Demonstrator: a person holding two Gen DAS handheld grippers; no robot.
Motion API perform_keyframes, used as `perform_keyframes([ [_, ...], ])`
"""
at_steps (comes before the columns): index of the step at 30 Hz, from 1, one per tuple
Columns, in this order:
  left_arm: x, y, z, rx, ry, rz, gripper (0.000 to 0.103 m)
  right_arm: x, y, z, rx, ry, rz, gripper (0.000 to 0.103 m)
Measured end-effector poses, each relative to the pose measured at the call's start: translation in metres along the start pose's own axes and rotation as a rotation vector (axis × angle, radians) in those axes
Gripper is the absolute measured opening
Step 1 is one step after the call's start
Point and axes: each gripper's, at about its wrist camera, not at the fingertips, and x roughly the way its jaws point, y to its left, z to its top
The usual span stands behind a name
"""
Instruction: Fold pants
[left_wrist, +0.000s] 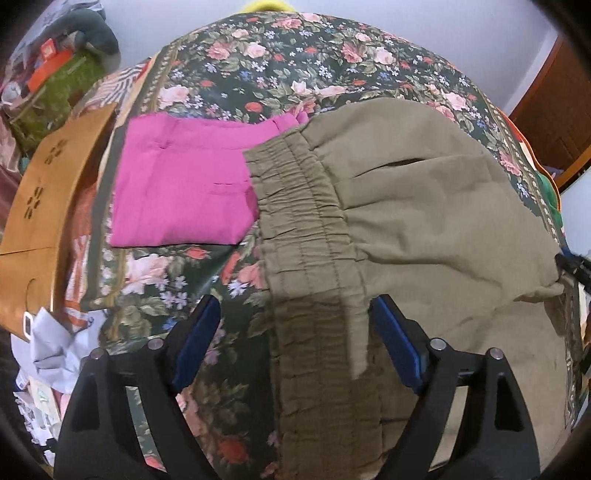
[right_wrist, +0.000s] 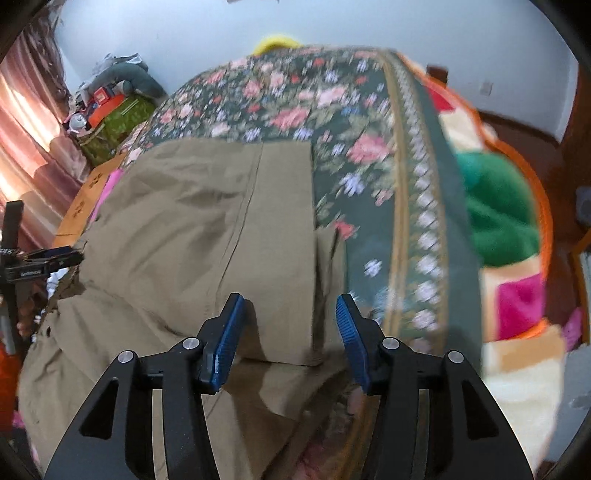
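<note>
Khaki pants (left_wrist: 424, 221) lie on a floral bedspread (left_wrist: 295, 62). Their elastic waistband (left_wrist: 306, 236) runs toward me in the left wrist view. My left gripper (left_wrist: 295, 317) is open, its blue pads on either side of the waistband's near end. In the right wrist view the pants (right_wrist: 177, 229) are folded, with the leg ends (right_wrist: 288, 221) laid over them. My right gripper (right_wrist: 290, 314) is open just above the folded leg edge. The left gripper's tip (right_wrist: 55, 256) shows at the left edge of that view.
Folded magenta pants (left_wrist: 177, 184) lie left of the khaki pair. A brown cardboard box (left_wrist: 48, 206) stands at the bed's left side. A green, orange and pink blanket (right_wrist: 502, 221) lies along the right side. Clutter (left_wrist: 55, 74) sits at the far left.
</note>
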Motion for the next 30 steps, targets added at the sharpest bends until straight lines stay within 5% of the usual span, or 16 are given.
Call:
perform_keyframes([
  [6, 0.009, -0.01, -0.002, 0.023, 0.004, -0.001, 0.088, 0.008, 0.006, -0.01, -0.007, 0.012, 0.035, 0.037],
  [8, 0.007, -0.017, -0.004, 0.054, -0.016, 0.02, 0.085, 0.005, 0.009, -0.011, -0.046, -0.001, 0.006, 0.013],
  [15, -0.008, -0.042, -0.01, 0.229, -0.089, 0.16, 0.053, -0.025, 0.019, 0.0, -0.131, -0.127, -0.022, 0.006],
  [20, -0.019, -0.032, -0.006, 0.202, -0.096, 0.11, 0.045, -0.046, 0.03, 0.017, -0.162, -0.22, -0.032, 0.002],
  [23, -0.022, -0.031, -0.005, 0.201, -0.096, 0.154, 0.019, -0.046, 0.032, 0.031, -0.188, -0.244, -0.059, 0.002],
  [30, -0.007, -0.016, -0.008, 0.158, -0.059, 0.155, 0.012, -0.019, 0.024, 0.038, -0.218, -0.194, -0.144, 0.002],
])
